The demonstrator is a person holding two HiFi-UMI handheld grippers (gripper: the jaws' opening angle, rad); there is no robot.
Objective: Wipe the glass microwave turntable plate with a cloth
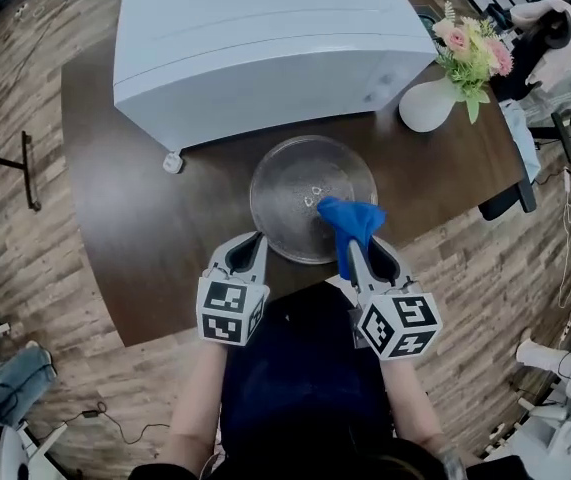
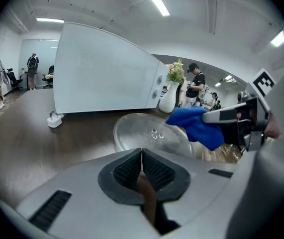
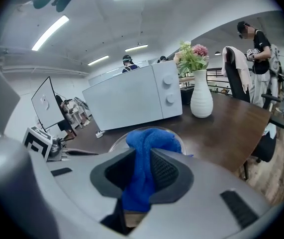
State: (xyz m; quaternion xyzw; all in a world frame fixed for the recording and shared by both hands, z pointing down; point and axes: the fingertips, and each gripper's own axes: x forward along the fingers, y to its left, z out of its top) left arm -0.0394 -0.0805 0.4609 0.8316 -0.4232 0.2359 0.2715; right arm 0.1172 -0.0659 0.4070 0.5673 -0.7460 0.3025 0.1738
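- Desk (image 1: 115, 228) space at the far side is taken up by the white microwave (image 1: 265, 38).
- Just near of it, the glass turntable plate (image 1: 290, 193) is laid flat on the desk. No wiped patch can be told, so nearly all the wiping is judged left.
- The blue cloth (image 1: 350, 223) is pinched by the right gripper (image 1: 368, 253) fingers over the plate's near right part. Only the left gripper view suggests it is raised off the glass.
- The left gripper (image 2: 142, 156) fingers are pressed together on nothing, which is shown plainly in its own view alone.

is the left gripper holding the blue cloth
No, the left gripper has its fingers shut together on nothing; the blue cloth is clamped in the right gripper.
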